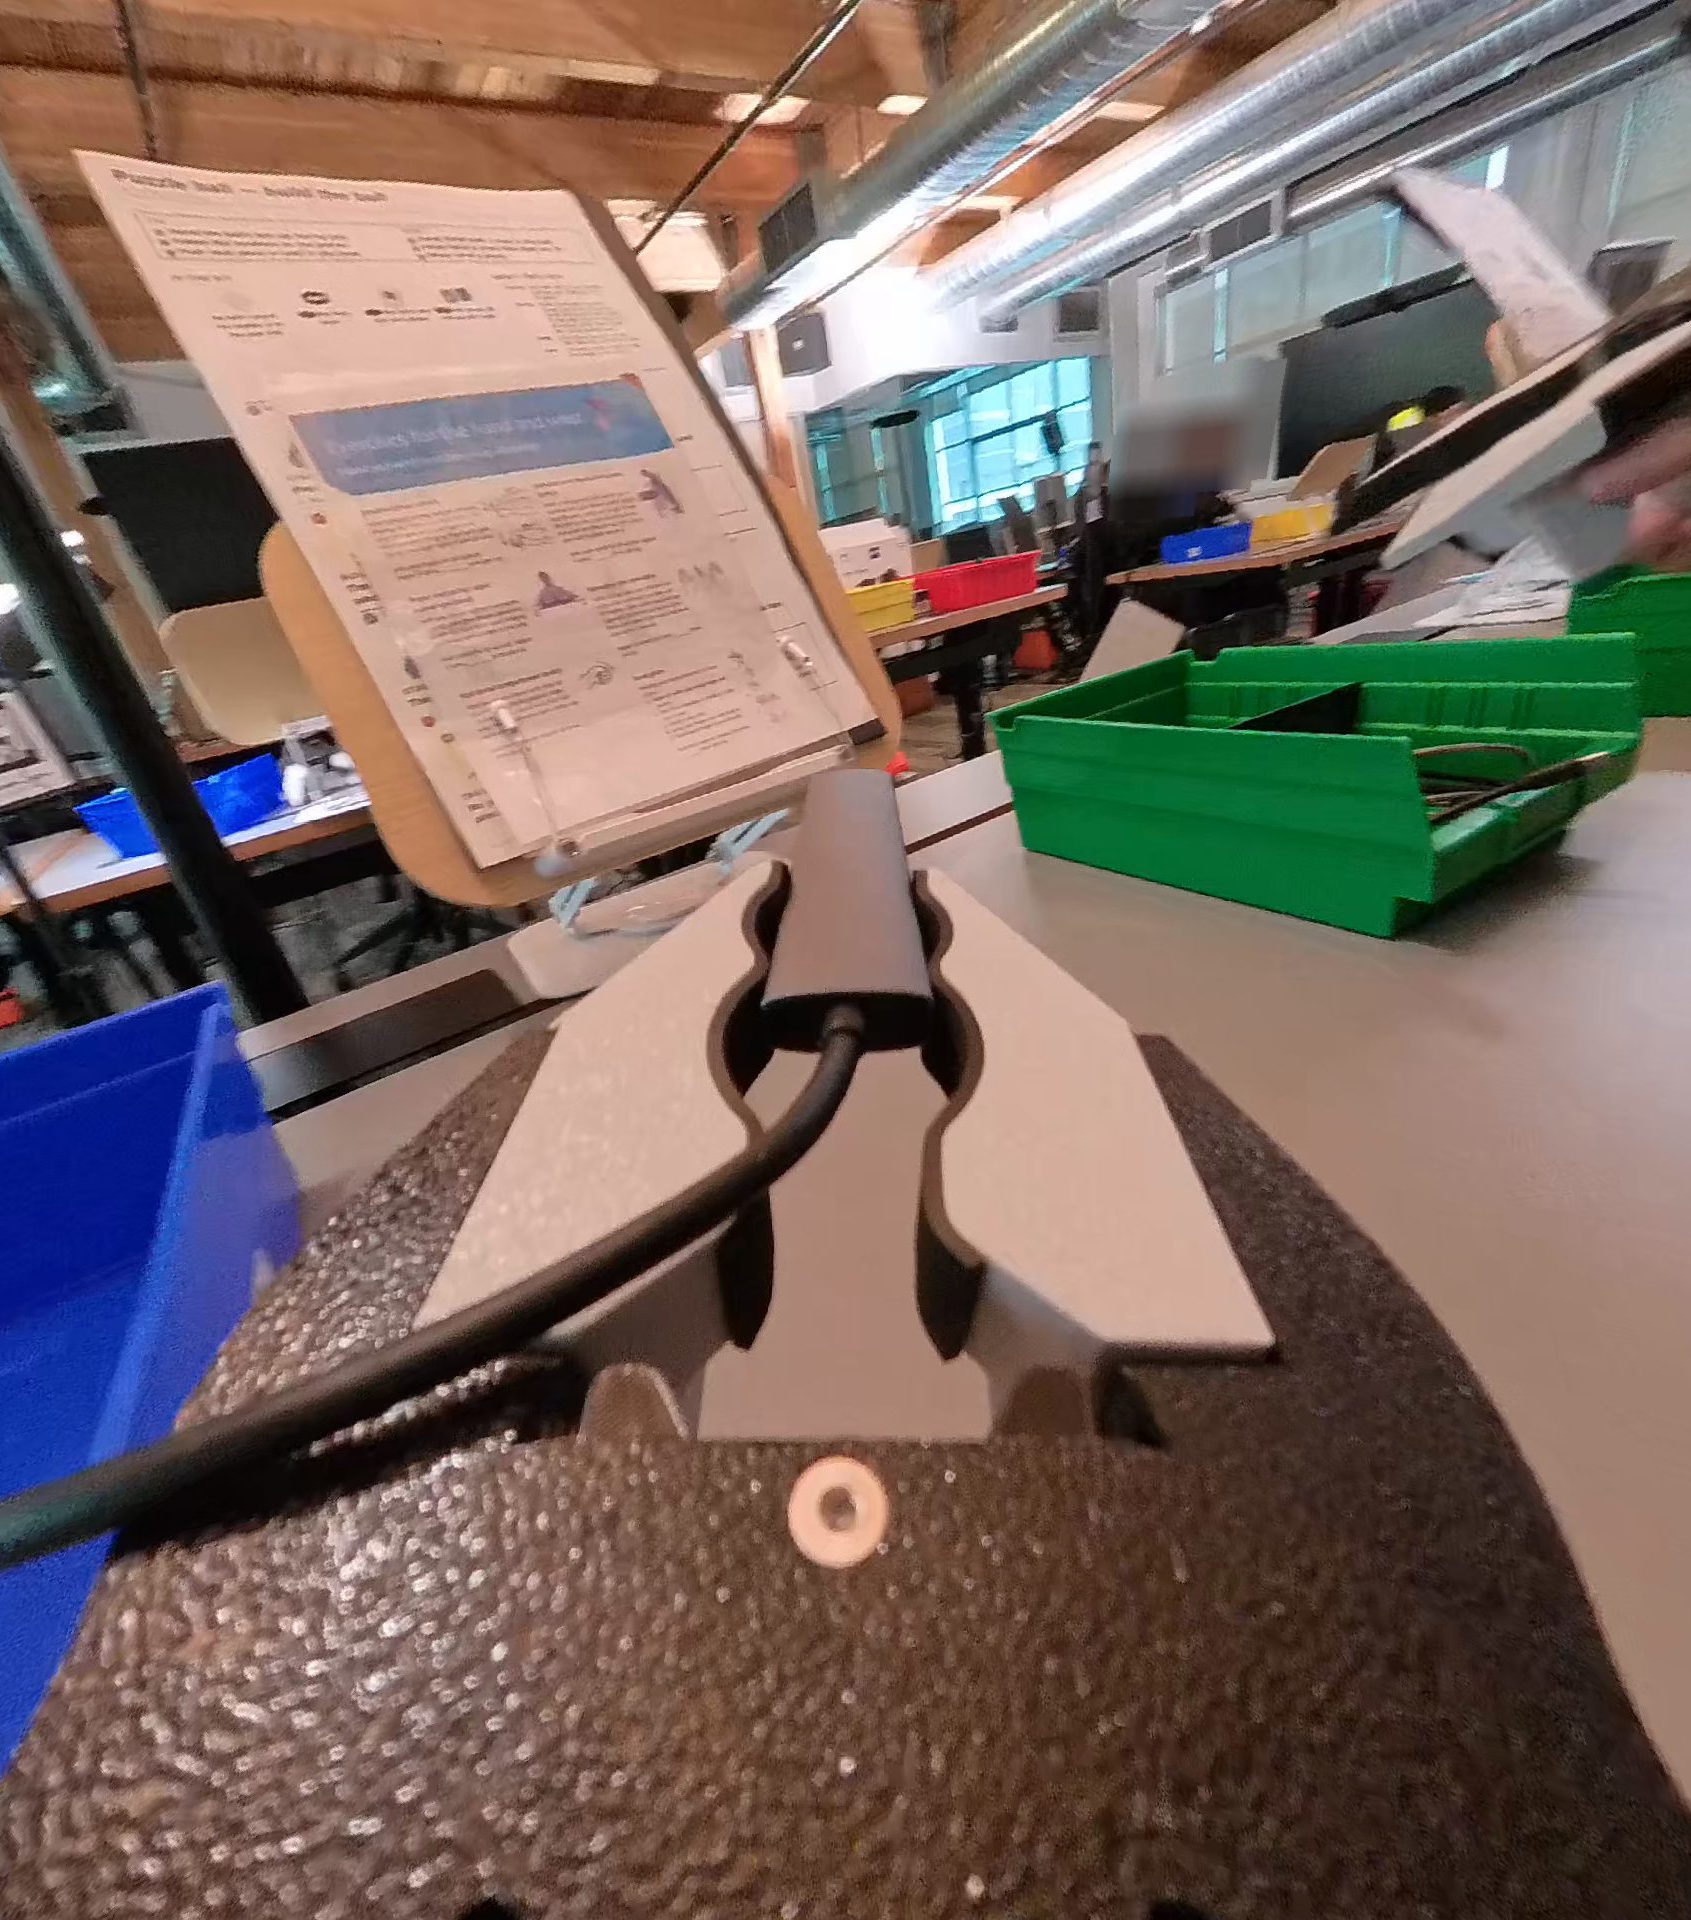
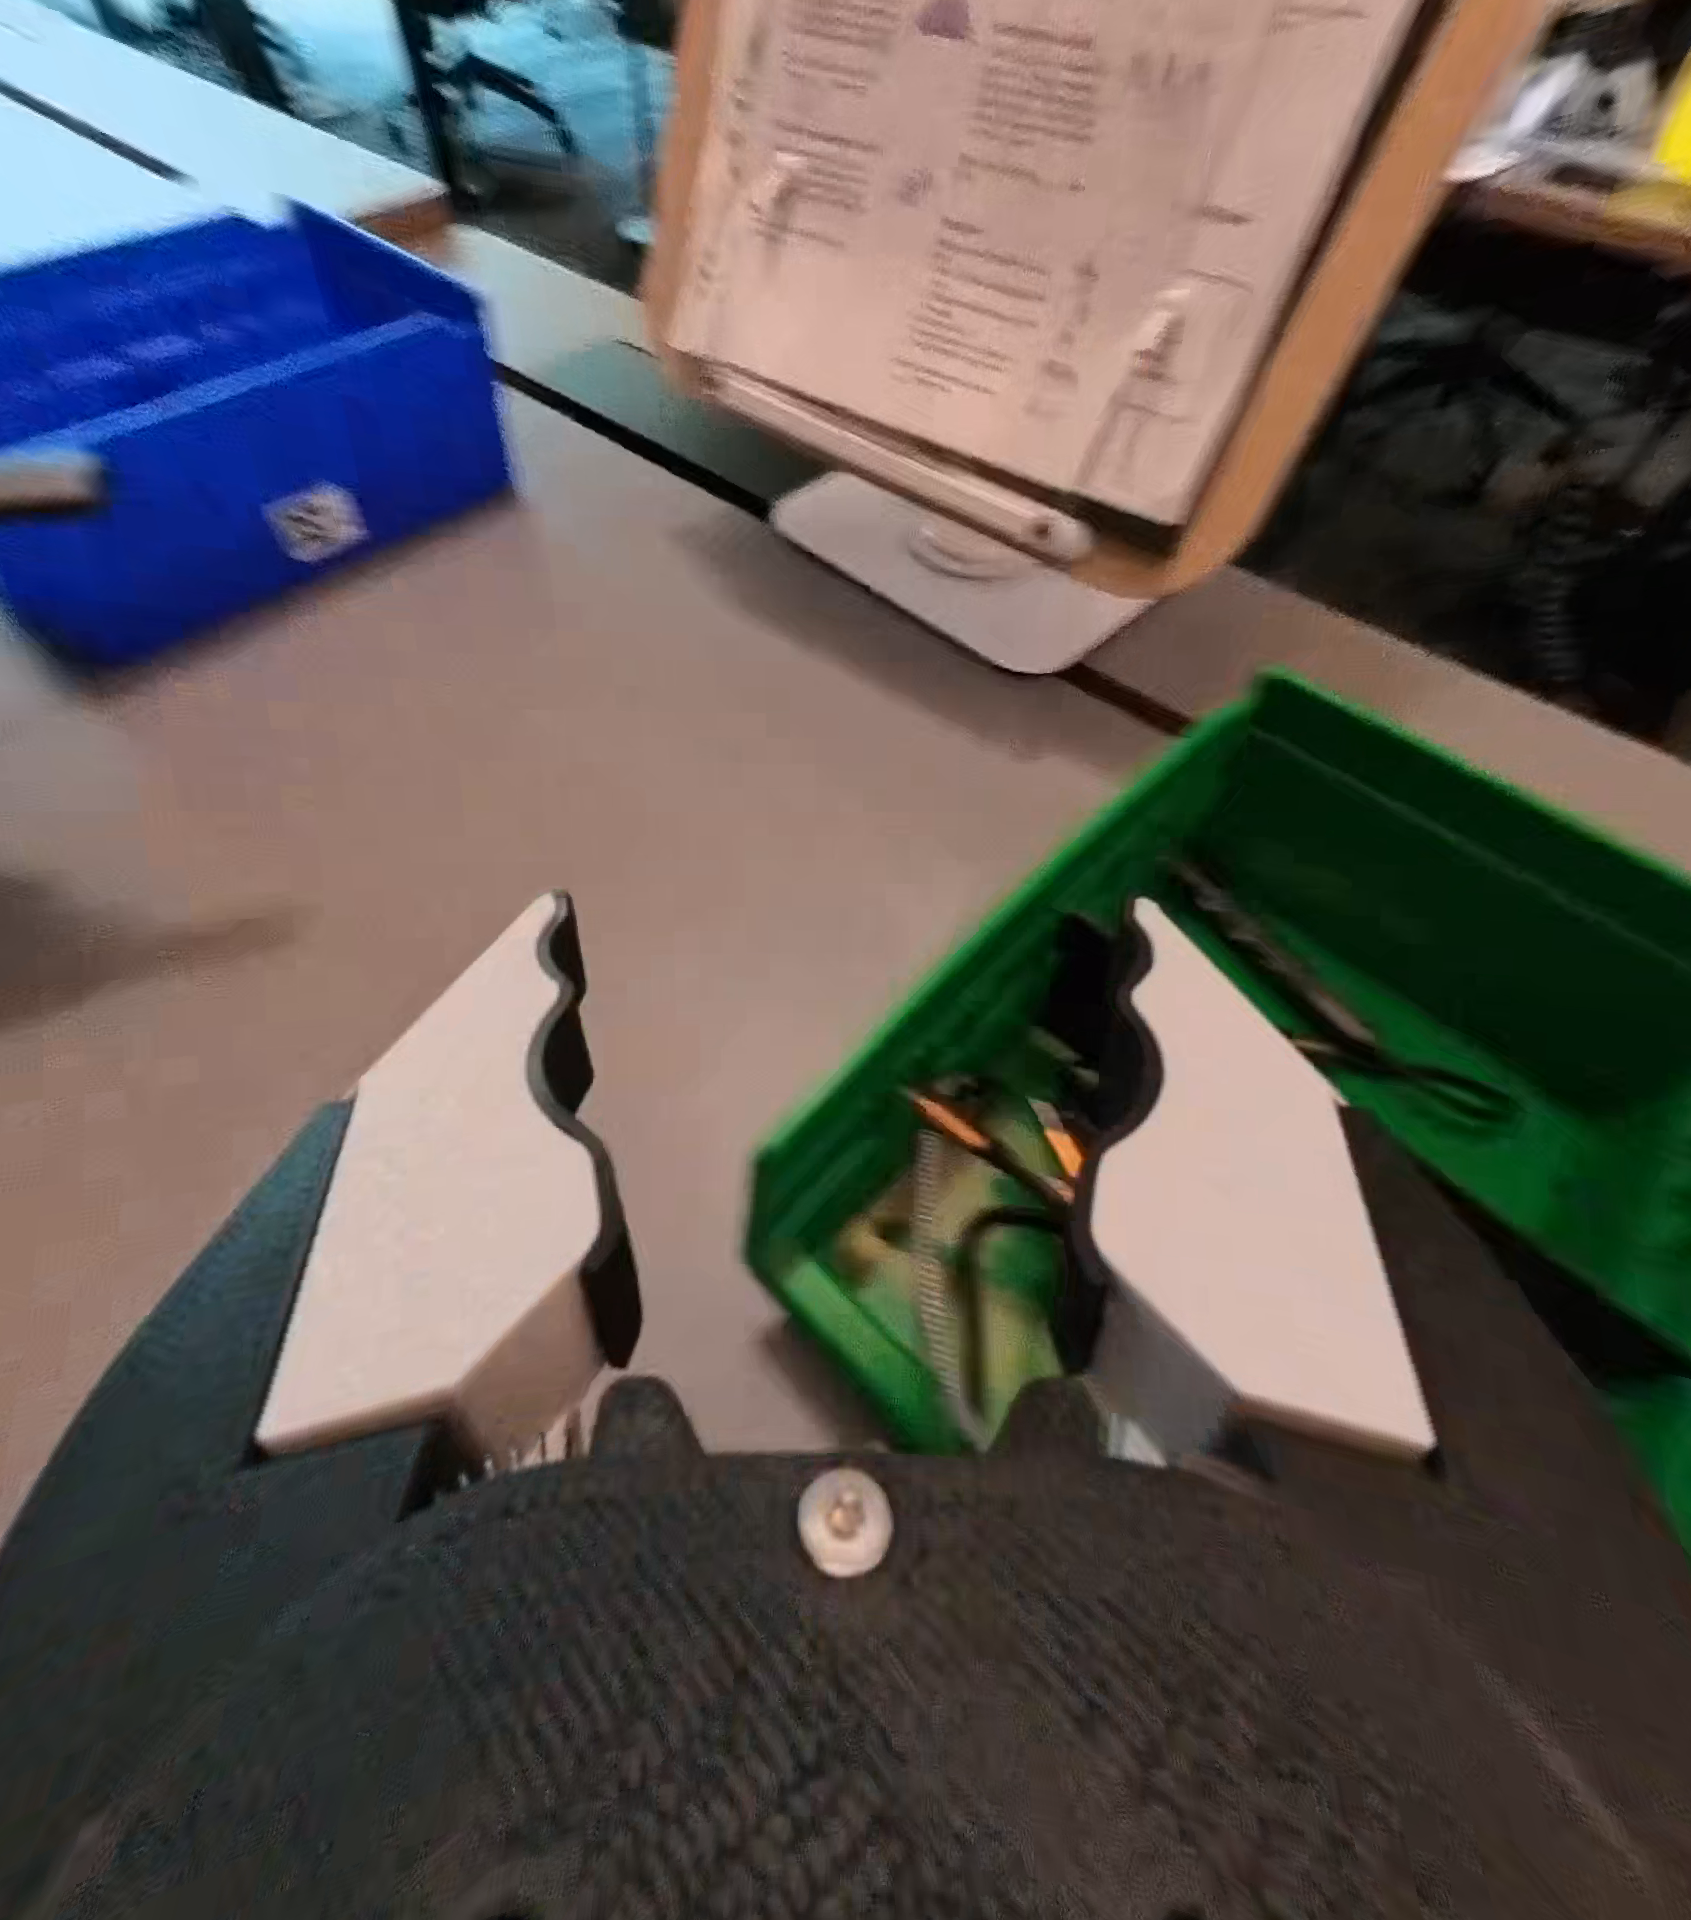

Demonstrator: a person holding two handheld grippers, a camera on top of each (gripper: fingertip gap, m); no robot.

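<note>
Gray fingers (image 1: 612, 1091) of the left gripper (image 1: 846, 914) pinch a dark adapter (image 1: 846, 904), its cable (image 1: 508, 1340) trailing left. Right gripper (image 2: 851, 925) fingers spread above the tabletop (image 2: 612, 790), beside a green bin (image 2: 1443, 1039).

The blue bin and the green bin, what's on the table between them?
In the right wrist view, only bare grey table lies between the blue bin and green bin. The paper stand sits farther back.

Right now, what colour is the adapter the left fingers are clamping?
Dark grey adapter with a black cable, clearest in the left wrist view.
</note>
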